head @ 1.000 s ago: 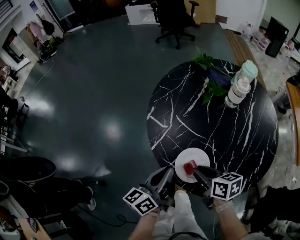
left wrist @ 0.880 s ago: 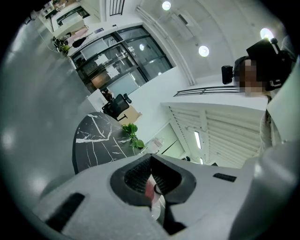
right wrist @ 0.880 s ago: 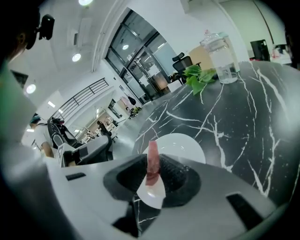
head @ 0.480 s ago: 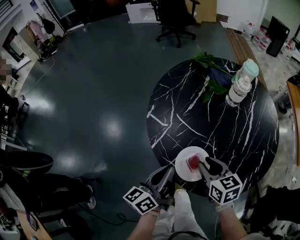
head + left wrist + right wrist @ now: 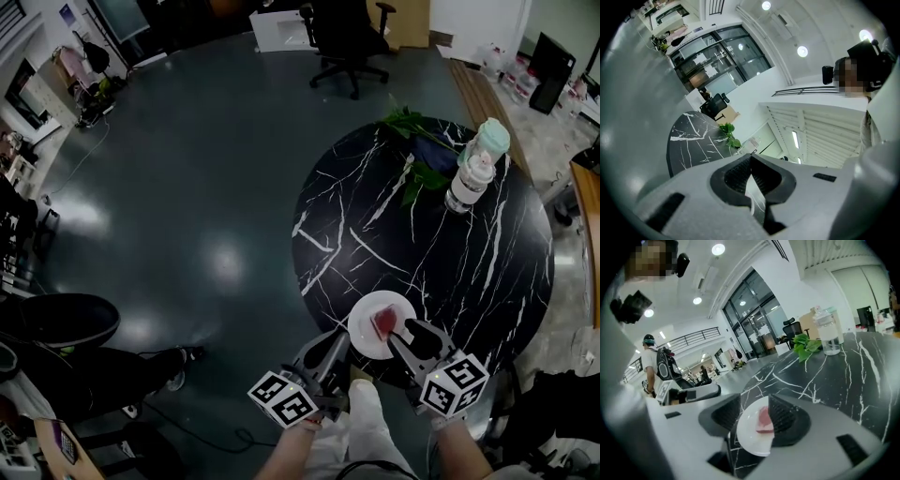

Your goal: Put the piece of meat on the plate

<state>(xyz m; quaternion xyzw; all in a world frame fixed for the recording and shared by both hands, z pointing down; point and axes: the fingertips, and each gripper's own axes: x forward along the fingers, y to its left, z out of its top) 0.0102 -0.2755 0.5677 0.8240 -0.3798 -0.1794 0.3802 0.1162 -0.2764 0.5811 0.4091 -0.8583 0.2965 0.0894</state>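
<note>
A red piece of meat (image 5: 382, 322) lies on the small white plate (image 5: 361, 339) near the front edge of the black marble table (image 5: 450, 272). My right gripper (image 5: 406, 334) hovers just behind the plate, tilted down, and its jaws are opening wide. In the right gripper view the meat (image 5: 764, 420) rests on the plate (image 5: 749, 439) beyond the spread jaws of the right gripper (image 5: 753, 401); neither pad touches it. My left gripper (image 5: 337, 342) stays level off the table's edge. In the left gripper view the left gripper (image 5: 751, 157) is shut and empty.
A clear bottle (image 5: 473, 169) with a pale green cap and a leafy plant (image 5: 417, 141) stand at the table's far side. An office chair (image 5: 347, 37) is on the shiny floor beyond. A person with a backpack (image 5: 651, 364) stands far off.
The right gripper let go of the meat, which now lies on the plate. Its jaws have spread wide, and it has lifted and drawn back a little. The left gripper has not moved.
</note>
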